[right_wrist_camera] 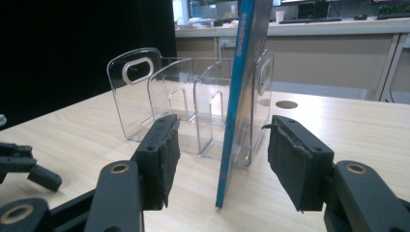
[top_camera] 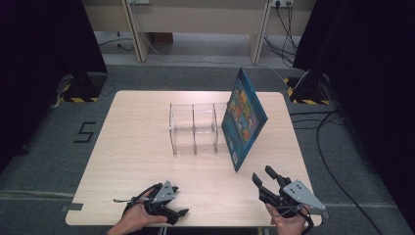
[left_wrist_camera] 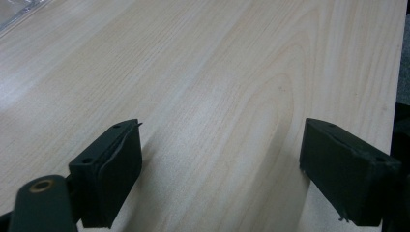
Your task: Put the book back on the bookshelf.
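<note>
A thin blue book [top_camera: 243, 119] with a colourful cover stands on edge in the right-hand slot of a clear plastic rack [top_camera: 193, 128] on the table [top_camera: 132, 147]. The right gripper [right_wrist_camera: 220, 159] stands just before its spine, jaws wide, not touching it. The left gripper [left_wrist_camera: 220, 169] gapes empty over bare wood

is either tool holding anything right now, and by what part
Nothing is held. The left tool stands open over bare table. The right tool is open too, its jaws apart and short of the book, which leans in the clear rack.
</note>
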Action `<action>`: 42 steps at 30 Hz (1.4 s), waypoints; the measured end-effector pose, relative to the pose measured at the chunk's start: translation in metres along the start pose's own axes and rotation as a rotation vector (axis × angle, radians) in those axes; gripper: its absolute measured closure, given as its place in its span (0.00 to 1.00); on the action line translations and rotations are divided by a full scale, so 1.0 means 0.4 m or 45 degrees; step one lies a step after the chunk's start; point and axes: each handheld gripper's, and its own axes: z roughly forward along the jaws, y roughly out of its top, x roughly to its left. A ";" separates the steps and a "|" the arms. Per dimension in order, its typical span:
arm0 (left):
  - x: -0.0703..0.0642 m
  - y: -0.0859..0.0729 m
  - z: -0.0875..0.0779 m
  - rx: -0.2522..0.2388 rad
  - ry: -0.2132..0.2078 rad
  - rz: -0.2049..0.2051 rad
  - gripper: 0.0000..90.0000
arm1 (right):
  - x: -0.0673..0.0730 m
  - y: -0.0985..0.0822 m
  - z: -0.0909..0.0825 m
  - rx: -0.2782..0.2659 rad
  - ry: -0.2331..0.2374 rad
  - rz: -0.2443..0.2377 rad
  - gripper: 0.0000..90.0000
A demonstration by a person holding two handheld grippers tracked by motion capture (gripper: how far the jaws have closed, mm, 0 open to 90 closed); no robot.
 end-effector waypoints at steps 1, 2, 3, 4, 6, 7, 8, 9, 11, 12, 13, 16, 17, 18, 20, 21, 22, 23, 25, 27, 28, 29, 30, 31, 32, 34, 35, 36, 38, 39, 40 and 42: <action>0.000 0.000 0.000 0.000 0.000 0.000 0.16 | 0.000 -0.002 -0.001 0.003 -0.002 -0.004 0.50; 0.000 0.000 0.000 0.000 0.000 0.000 0.16 | 0.000 -0.002 -0.001 0.003 -0.002 -0.004 0.50; 0.000 0.000 0.000 0.000 0.000 0.001 0.16 | 0.003 -0.006 -0.004 0.014 0.012 0.002 0.50; 0.000 0.000 0.000 0.001 0.000 0.000 0.16 | 0.004 -0.007 -0.005 0.017 0.014 0.002 0.50; 0.000 0.000 0.000 0.001 0.000 0.001 0.16 | 0.005 -0.012 -0.008 0.027 0.018 0.004 0.50; 0.000 0.000 0.000 0.001 0.000 0.001 0.16 | 0.005 -0.012 -0.008 0.027 0.018 0.004 0.50; -0.001 0.000 0.000 -0.003 0.000 -0.004 0.16 | 0.005 -0.015 -0.010 0.031 0.019 0.007 0.50; -0.001 0.000 0.000 -0.004 0.000 -0.004 0.16 | 0.004 -0.019 -0.014 0.038 0.019 0.002 0.50; 0.000 0.000 0.000 -0.003 0.000 -0.004 0.16 | 0.004 -0.020 -0.016 0.043 0.021 0.011 0.50; 0.000 0.000 0.000 -0.003 0.000 -0.003 0.16 | 0.004 -0.021 -0.018 0.045 0.020 0.010 0.50; 0.000 0.000 0.000 -0.002 0.000 -0.002 0.16 | 0.004 -0.024 -0.023 0.046 0.023 0.008 0.50; 0.000 0.000 0.000 0.000 0.000 -0.001 0.16 | 0.006 -0.028 -0.029 0.054 0.026 0.013 0.50; 0.000 0.000 0.000 0.000 0.000 0.000 0.16 | 0.005 -0.029 -0.032 0.056 0.027 0.011 0.50; 0.000 0.000 0.000 0.000 0.000 0.000 0.16 | 0.005 -0.030 -0.033 0.057 0.026 0.008 0.50; 0.000 0.000 0.000 0.000 0.000 0.000 0.16 | 0.006 -0.033 -0.038 0.069 0.032 0.012 0.50; 0.000 0.000 0.000 0.000 0.000 0.000 0.16 | 0.006 -0.033 -0.038 0.069 0.032 0.012 0.50; 0.000 0.000 0.000 0.000 0.000 0.000 0.16 | 0.006 -0.034 -0.041 0.068 0.029 0.010 0.50; 0.000 0.000 0.000 0.000 0.000 0.000 0.16 | 0.006 -0.034 -0.045 0.072 0.028 0.006 0.50; 0.000 0.000 0.000 0.000 0.000 0.000 0.16 | 0.004 -0.037 -0.051 0.082 0.024 -0.002 0.50; 0.000 0.000 0.000 0.001 0.000 0.001 0.16 | 0.003 -0.041 -0.056 0.093 0.027 0.004 0.50; 0.000 0.000 0.000 0.001 0.000 0.001 0.16 | 0.003 -0.043 -0.058 0.102 0.029 0.011 0.50; 0.000 0.000 0.000 0.001 0.000 0.001 0.16 | 0.002 -0.045 -0.060 0.108 0.029 0.009 0.50; 0.000 0.000 0.000 0.001 0.000 0.001 0.16 | 0.002 -0.045 -0.060 0.108 0.029 0.009 0.50; 0.000 0.000 0.000 0.000 0.000 0.000 0.16 | 0.001 -0.047 -0.061 0.116 0.029 0.013 0.50; 0.000 0.000 0.000 0.001 0.000 0.001 0.16 | 0.001 -0.051 -0.063 0.132 0.032 0.023 0.49; 0.000 0.000 0.000 0.001 0.000 0.001 0.16 | 0.000 -0.054 -0.064 0.146 0.032 0.019 0.49; 0.000 0.000 0.000 0.001 0.000 0.001 0.16 | 0.000 -0.056 -0.064 0.156 0.034 0.025 0.48; 0.000 0.000 0.000 0.001 0.000 0.001 0.16 | 0.000 -0.056 -0.064 0.156 0.034 0.025 0.48; 0.000 0.000 0.000 0.002 0.000 0.001 0.16 | -0.001 -0.063 -0.064 0.191 0.040 0.026 0.48; 0.000 0.000 0.000 0.002 0.000 0.001 0.16 | 0.001 -0.066 -0.063 0.211 0.046 0.036 0.47; 0.000 0.000 0.000 0.002 0.000 0.001 0.16 | 0.001 -0.066 -0.063 0.211 0.046 0.036 0.47; 0.000 0.000 0.000 0.001 0.000 0.002 0.16 | 0.001 -0.073 -0.063 0.245 0.057 0.033 0.47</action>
